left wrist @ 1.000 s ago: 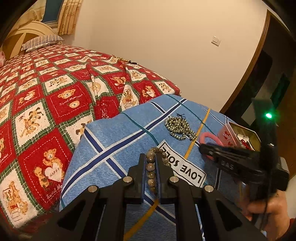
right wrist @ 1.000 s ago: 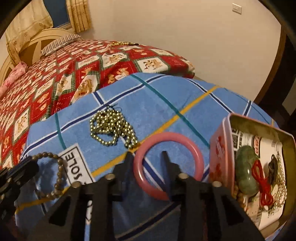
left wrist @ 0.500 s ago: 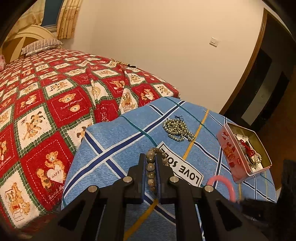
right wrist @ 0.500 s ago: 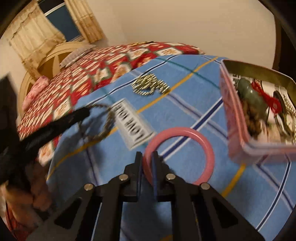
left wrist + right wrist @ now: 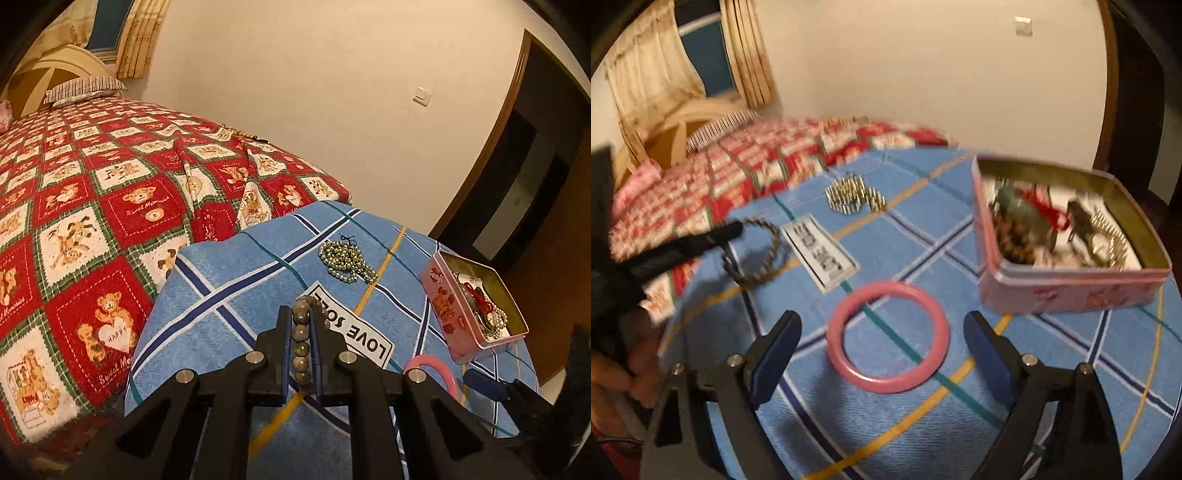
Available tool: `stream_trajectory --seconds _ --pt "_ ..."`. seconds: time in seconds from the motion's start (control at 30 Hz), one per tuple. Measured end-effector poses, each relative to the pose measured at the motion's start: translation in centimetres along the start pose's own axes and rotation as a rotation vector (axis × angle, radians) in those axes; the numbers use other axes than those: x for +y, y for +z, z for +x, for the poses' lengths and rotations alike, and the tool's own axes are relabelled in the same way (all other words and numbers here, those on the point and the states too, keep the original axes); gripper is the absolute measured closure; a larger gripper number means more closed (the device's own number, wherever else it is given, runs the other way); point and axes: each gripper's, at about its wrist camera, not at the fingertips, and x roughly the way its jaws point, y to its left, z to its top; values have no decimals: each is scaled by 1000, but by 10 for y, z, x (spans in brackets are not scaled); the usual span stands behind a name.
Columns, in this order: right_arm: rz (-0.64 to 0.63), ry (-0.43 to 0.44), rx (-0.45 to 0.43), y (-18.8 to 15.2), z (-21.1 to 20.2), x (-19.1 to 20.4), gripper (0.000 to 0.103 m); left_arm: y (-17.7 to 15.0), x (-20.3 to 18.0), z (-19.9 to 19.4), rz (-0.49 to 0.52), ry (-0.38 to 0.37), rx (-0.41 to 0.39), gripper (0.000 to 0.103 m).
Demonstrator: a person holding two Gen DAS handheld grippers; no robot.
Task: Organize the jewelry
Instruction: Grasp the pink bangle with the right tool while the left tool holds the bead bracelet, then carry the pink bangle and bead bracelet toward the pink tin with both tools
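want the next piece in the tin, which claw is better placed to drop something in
Left. The left claw is shut on the brown bead bracelet, ready to carry to the pink tin. The right claw is open and empty, with the pink bangle flat on the cloth.

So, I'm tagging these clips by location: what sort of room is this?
Most likely a bedroom: a bed under a red teddy-bear patchwork quilt, a striped pillow against a cream arched headboard, and beige curtains.

Blue plaid towel [image 5: 905, 424] with navy, white, teal and yellow stripes. Pink bangle [image 5: 888, 339]; pink tin [image 5: 1071, 291] printed red at 2 o'clock. Gold bead chain [image 5: 347, 260]. Grey-brown bead bracelet [image 5: 301, 339]. Red-and-green teddy-bear bedspread [image 5: 92, 206].
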Motion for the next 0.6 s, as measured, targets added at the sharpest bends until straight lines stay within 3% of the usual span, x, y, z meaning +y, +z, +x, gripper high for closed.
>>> stream_trajectory --seconds 0.17,0.3,0.5,0.6 --pt "-64 -74 104 2 27 10 9 -3 -6 -2 22 8 -2 95" --pt "-69 -74 92 1 23 8 19 -4 -8 -5 32 2 -5 95" --pt "-70 -35 81 -5 14 2 19 -3 0 -13 -4 -50 -37 95" --pt "-13 37 51 -8 5 -9 19 -4 -1 -18 3 -69 -53 95"
